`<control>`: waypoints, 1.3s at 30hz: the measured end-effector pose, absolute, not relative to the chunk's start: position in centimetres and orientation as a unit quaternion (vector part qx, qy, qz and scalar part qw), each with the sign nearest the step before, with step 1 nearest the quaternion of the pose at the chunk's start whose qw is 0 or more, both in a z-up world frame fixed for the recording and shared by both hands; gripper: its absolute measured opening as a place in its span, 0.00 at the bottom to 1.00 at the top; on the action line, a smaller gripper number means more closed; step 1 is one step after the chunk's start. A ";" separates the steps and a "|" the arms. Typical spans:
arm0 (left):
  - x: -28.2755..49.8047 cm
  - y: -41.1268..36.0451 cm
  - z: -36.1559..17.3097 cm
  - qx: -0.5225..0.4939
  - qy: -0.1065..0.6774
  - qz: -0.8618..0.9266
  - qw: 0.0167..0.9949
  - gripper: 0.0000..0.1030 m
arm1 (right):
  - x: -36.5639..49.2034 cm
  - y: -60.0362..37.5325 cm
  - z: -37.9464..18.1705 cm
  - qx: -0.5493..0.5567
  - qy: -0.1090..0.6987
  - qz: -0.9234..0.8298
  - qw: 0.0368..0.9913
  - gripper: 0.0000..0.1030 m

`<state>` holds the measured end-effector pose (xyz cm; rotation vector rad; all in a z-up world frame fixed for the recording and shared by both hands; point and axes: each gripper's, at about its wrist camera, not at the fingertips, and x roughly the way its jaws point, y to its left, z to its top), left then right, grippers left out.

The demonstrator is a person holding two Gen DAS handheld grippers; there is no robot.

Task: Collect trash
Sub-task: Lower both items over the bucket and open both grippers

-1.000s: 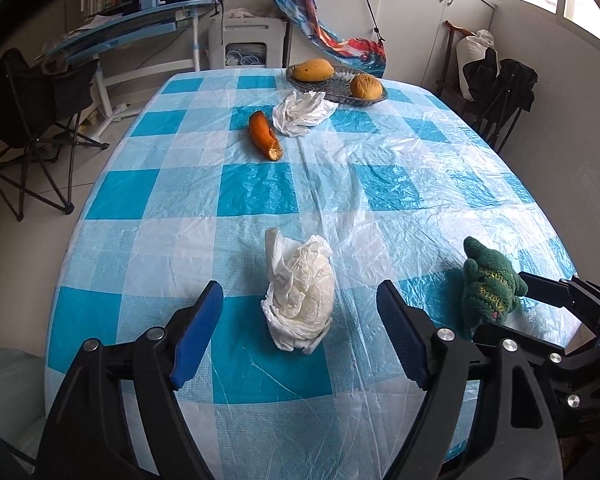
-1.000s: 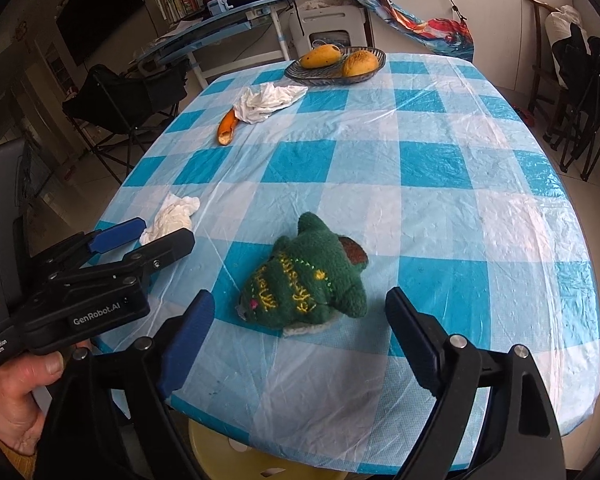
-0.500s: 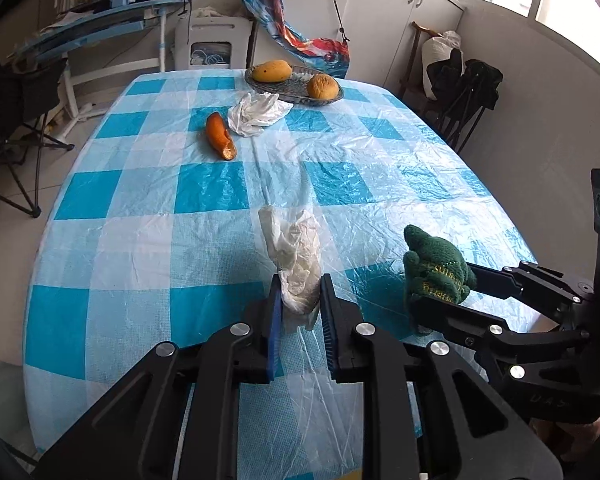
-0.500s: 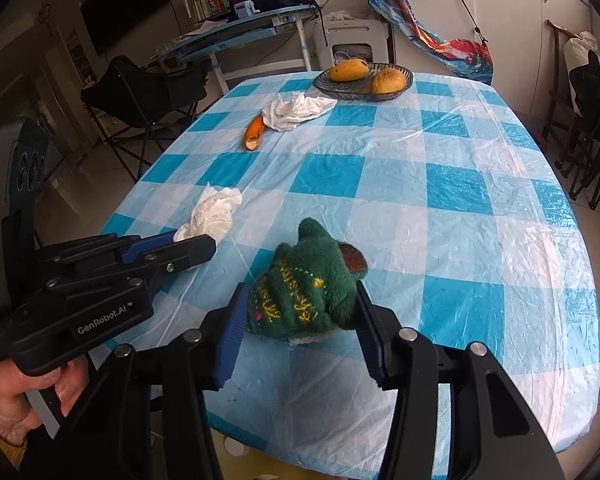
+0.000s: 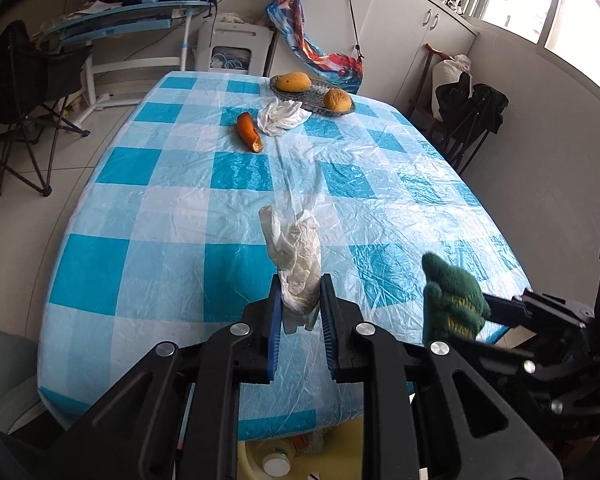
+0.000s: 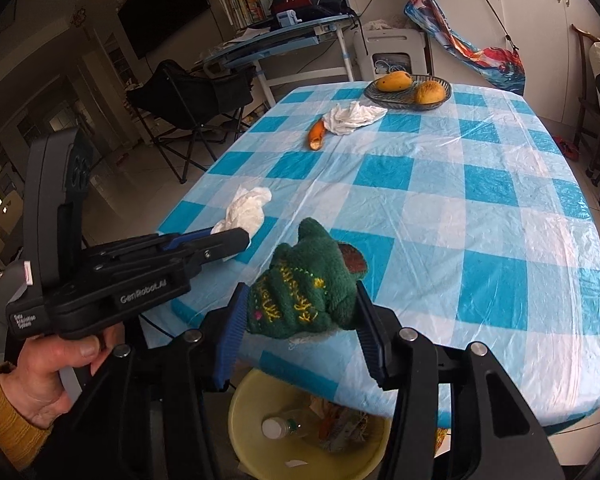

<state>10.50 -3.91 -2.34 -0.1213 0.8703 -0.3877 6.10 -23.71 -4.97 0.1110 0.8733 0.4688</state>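
My left gripper (image 5: 300,320) is shut on a crumpled white tissue (image 5: 296,264), held just above the near edge of the blue-checked table (image 5: 172,208). My right gripper (image 6: 300,320) is shut on a green knitted item (image 6: 304,284) with yellow stitching, lifted over the table's front edge. In the right wrist view the left gripper (image 6: 228,240) shows at left with the tissue (image 6: 246,210) in it, a hand (image 6: 52,368) on its handle. Below the edge stands a yellow bin (image 6: 260,420) with a bottle and scraps inside. Farther off lie another white tissue (image 5: 282,118) and an orange peel piece (image 5: 250,133).
A dark tray (image 5: 312,98) with two yellow-orange fruits sits at the table's far end. A black folding chair (image 5: 16,92) stands to the left, a desk (image 5: 128,20) behind it. Chairs with dark clothes (image 5: 472,112) stand at the right by the cabinets.
Both grippers closed, the left on the tissue and the right on the green knitted item, then lifted them and drew back toward the table's near edge above the bin.
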 end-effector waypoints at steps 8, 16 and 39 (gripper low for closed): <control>8.9 -3.3 -1.7 -0.062 0.410 -0.191 0.890 0.17 | 0.5 -19.8 -6.4 -0.017 0.443 0.268 0.855 0.50; 6.7 -3.8 -1.9 -0.053 0.411 -0.203 0.887 0.17 | -1.2 -18.2 -7.8 -0.062 0.463 0.266 0.843 0.61; 2.5 -4.6 -2.1 -0.041 0.429 -0.246 0.868 0.17 | -1.4 -21.8 -5.6 0.012 0.434 0.209 0.876 0.88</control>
